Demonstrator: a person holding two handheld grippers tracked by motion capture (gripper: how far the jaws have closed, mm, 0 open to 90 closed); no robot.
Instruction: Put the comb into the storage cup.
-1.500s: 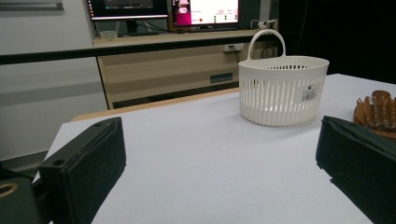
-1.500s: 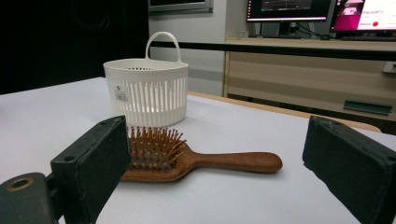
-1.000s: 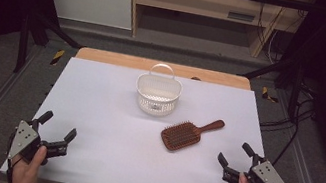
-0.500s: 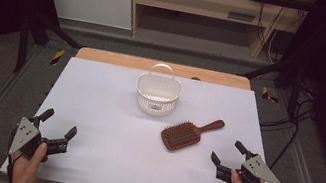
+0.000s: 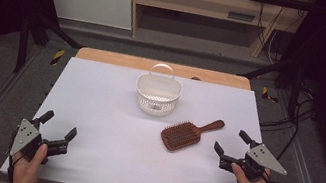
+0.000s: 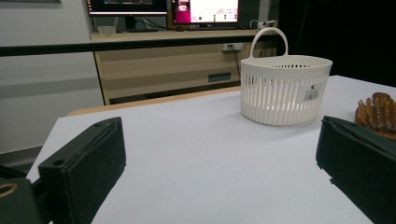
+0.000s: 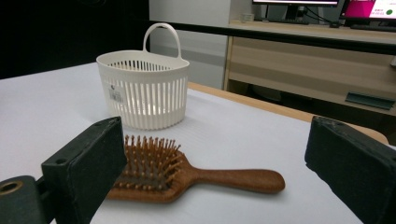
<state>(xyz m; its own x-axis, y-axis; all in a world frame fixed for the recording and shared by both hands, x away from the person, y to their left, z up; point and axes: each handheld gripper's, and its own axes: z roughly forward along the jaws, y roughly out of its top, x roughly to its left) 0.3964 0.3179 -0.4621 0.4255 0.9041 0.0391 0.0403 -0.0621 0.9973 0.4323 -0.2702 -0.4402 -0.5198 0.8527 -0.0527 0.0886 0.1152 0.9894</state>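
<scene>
Grippers sit at the near corners of the white table point(image 5: 100, 90), each held in a hand. At the near left, the left gripper point(image 5: 57, 130) has its jaws spread wide with nothing between them; in the left gripper view the bare tabletop lies between the jaws, with the basket point(image 6: 285, 88) well ahead and the brush just showing at the right edge. The white slatted basket point(image 5: 157, 94) stands upright near the far middle of the table, its handle raised. Just right of it and nearer, apart from it, the wooden brush point(image 5: 190, 134) lies bristles up, handle pointing to the far right. The right gripper point(image 5: 232, 143) is close beside the brush, jaws wide apart and holding nothing; in the right gripper view the brush point(image 7: 187, 175) lies between the jaws, untouched.
</scene>
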